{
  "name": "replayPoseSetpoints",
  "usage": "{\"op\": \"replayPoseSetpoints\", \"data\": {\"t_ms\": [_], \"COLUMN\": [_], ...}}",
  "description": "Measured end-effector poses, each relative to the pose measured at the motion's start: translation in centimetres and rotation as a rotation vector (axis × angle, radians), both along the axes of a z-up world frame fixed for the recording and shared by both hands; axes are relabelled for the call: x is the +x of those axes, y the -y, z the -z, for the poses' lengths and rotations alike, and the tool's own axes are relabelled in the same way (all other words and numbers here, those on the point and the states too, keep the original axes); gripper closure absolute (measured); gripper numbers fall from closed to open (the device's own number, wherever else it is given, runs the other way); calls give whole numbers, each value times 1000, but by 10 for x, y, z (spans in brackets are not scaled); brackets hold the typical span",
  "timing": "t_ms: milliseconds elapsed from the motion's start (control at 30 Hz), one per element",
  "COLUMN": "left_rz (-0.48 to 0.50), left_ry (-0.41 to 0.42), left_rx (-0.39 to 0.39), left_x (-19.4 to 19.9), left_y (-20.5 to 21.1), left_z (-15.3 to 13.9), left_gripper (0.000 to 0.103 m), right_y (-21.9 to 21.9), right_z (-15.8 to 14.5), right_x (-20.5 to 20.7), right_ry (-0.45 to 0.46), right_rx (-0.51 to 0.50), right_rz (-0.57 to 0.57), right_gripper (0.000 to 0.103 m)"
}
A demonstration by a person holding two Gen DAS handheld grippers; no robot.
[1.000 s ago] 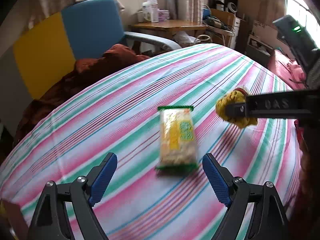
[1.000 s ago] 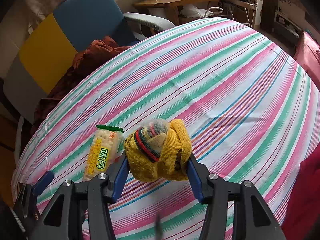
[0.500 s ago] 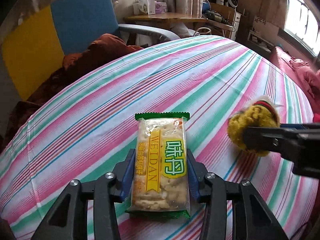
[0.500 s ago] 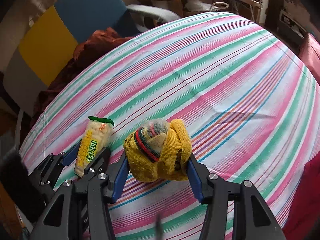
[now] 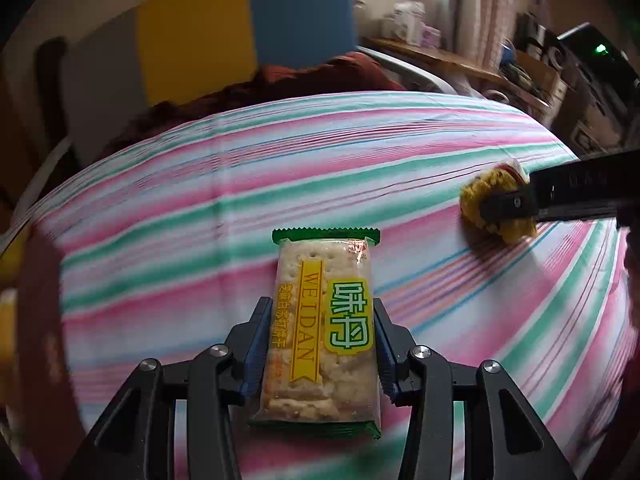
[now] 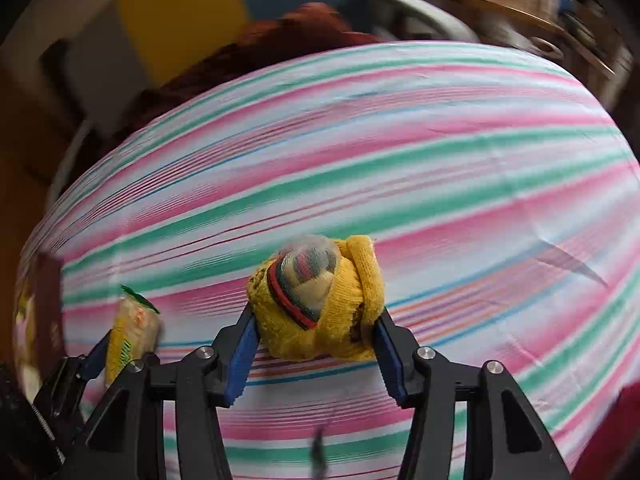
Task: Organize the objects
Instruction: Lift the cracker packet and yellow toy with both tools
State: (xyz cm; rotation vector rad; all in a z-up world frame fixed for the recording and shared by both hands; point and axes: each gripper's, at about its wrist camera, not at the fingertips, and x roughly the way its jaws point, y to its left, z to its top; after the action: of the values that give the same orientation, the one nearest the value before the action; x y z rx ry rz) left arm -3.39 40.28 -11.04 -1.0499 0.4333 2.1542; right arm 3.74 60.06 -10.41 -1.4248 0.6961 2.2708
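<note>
My left gripper [image 5: 320,344] is shut on a cracker packet [image 5: 324,320], clear with a green edge and yellow label, held above the striped tablecloth [image 5: 200,200]. My right gripper [image 6: 314,340] is shut on a rolled yellow sock [image 6: 320,304] with red and dark stripes. In the left wrist view the sock [image 5: 496,208] and the right gripper's black finger [image 5: 560,196] are at the right. In the right wrist view the packet [image 6: 132,328] and the left gripper [image 6: 112,352] are at the lower left.
A dark red box [image 5: 44,340] stands at the left edge of the table, also in the right wrist view [image 6: 48,308]. A blue, yellow and grey chair [image 5: 224,40] with a brown cloth [image 5: 320,76] is behind the table. A wooden desk [image 5: 432,56] stands far right.
My left gripper closed on the cracker packet and lifted it. Both views have swung to the left, with motion blur. The right gripper still holds the sock.
</note>
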Motion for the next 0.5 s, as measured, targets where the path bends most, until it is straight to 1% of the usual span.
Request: {"op": "replayPoseSetpoints", "data": {"t_ms": [67, 167, 233, 300, 500], "left_rz": [-2, -8, -7, -6, -6], "left_ry": [-15, -15, -19, -30, -22], "left_rx": [9, 25, 29, 31, 48], "left_x": [7, 10, 11, 13, 13], "left_y": [15, 21, 24, 25, 26], "left_z": [0, 1, 0, 1, 2], "left_gripper": [56, 56, 56, 56, 56], "right_y": [16, 31, 33, 30, 31], "right_z": [-1, 1, 5, 6, 9], "right_x": [-9, -13, -16, -16, -19], "right_ry": [-5, 5, 31, 33, 52], "right_rx": [6, 8, 10, 2, 13], "right_rz": [-89, -165, -176, -167, -171], "right_gripper": [49, 50, 50, 50, 50]}}
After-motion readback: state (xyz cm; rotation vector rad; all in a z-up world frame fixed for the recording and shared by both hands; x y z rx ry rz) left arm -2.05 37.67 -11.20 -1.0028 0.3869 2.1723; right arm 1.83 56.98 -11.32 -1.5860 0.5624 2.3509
